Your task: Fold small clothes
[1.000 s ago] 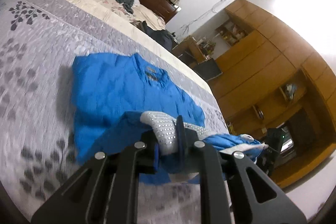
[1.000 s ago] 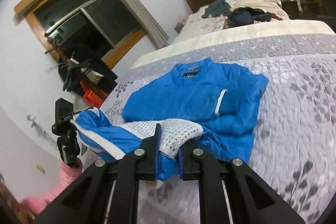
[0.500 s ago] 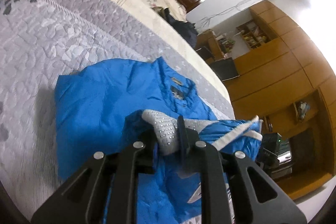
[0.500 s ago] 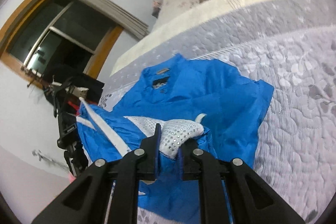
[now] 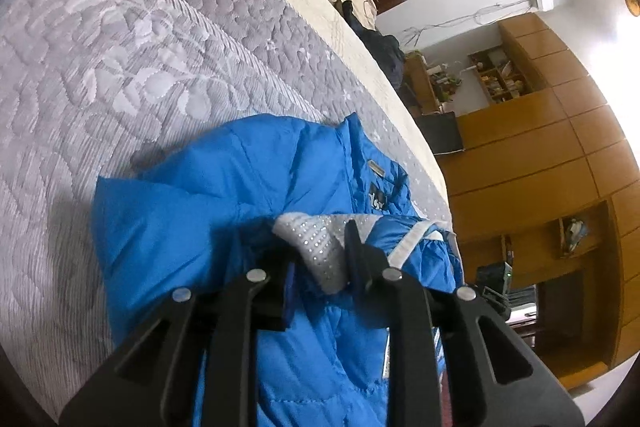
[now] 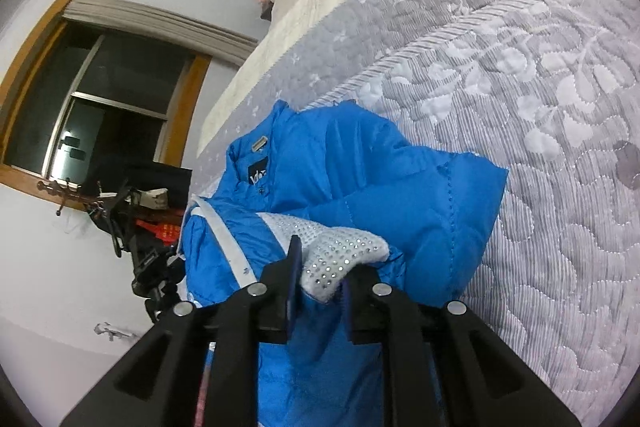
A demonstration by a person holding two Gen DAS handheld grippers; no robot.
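My left gripper clamped on white studded hem patch of puffy blue quilted jacket; my right gripper pinching same hem's other corner. Both hold hem raised over jacket body so bottom folds toward collar (collar tag visible). Jacket lies on grey floral quilted bedspread.

Can't really read anything here; the black label inside my blue jacket collar has white lettering, too blurry.
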